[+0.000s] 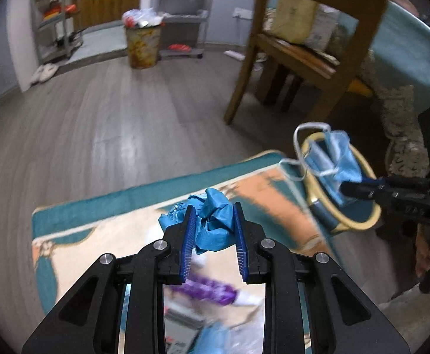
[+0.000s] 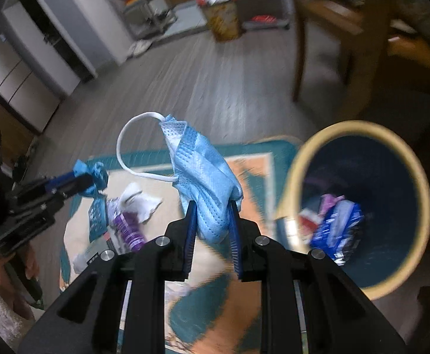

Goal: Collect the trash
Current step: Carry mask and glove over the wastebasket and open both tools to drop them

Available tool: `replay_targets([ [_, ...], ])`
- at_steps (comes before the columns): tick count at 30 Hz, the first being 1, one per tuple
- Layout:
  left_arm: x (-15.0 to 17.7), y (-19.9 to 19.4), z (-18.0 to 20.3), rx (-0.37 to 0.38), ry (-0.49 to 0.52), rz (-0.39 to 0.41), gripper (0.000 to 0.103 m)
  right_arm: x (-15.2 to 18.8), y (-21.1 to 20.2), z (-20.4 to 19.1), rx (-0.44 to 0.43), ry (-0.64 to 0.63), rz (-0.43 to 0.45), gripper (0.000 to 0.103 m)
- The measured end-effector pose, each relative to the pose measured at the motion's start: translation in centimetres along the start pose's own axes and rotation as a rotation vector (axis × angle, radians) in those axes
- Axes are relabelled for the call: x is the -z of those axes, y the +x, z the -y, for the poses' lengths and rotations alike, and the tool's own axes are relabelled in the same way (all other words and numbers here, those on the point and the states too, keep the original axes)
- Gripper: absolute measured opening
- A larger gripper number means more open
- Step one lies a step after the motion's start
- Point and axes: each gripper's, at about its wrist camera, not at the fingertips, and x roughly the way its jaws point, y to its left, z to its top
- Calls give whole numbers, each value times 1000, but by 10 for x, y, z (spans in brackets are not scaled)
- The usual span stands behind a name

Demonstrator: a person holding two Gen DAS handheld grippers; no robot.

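My right tongs (image 2: 212,209) pinch the pale blue pleated face mask (image 2: 206,177); my left tongs (image 1: 213,221) clamp a crumpled blue paper wad (image 1: 212,221). Carry each fully over the cream-rimmed, dark blue round bin (image 2: 291,177) just beside the patterned rug (image 2: 250,159), then release above the opening, ear loops clear of the rim.

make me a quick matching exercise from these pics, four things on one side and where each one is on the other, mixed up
Things:
1. face mask
2. crumpled blue paper
3. purple wrapper
4. blue snack packet

Places:
A. lying on the rug
B. inside the bin
C. pinched in the right gripper
D. pinched in the left gripper

Pairs: 1-C, 2-D, 3-A, 4-B
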Motion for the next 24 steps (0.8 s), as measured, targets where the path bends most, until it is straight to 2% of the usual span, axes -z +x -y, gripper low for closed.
replay_targets([
  [3, -7, 4, 30, 32, 54, 13, 27, -4, -31, 30, 34, 39, 62, 20],
  [6, -13, 14, 62, 80, 93, 8, 27, -1, -47, 66, 98, 89, 82, 20],
  [13, -23, 60, 147, 186, 190, -45, 27, 7, -44, 141, 194, 195, 27, 20],
  [16, -25, 87, 184, 202, 253, -73, 27, 9, -35, 165, 208, 236, -8, 20],
  [21, -27, 120, 215, 196, 329, -103, 28, 8, -25, 193, 186, 342, -26, 20],
  [24, -27, 127, 219, 171, 357, -95, 40, 6, -22, 198, 203, 364, -32, 29],
])
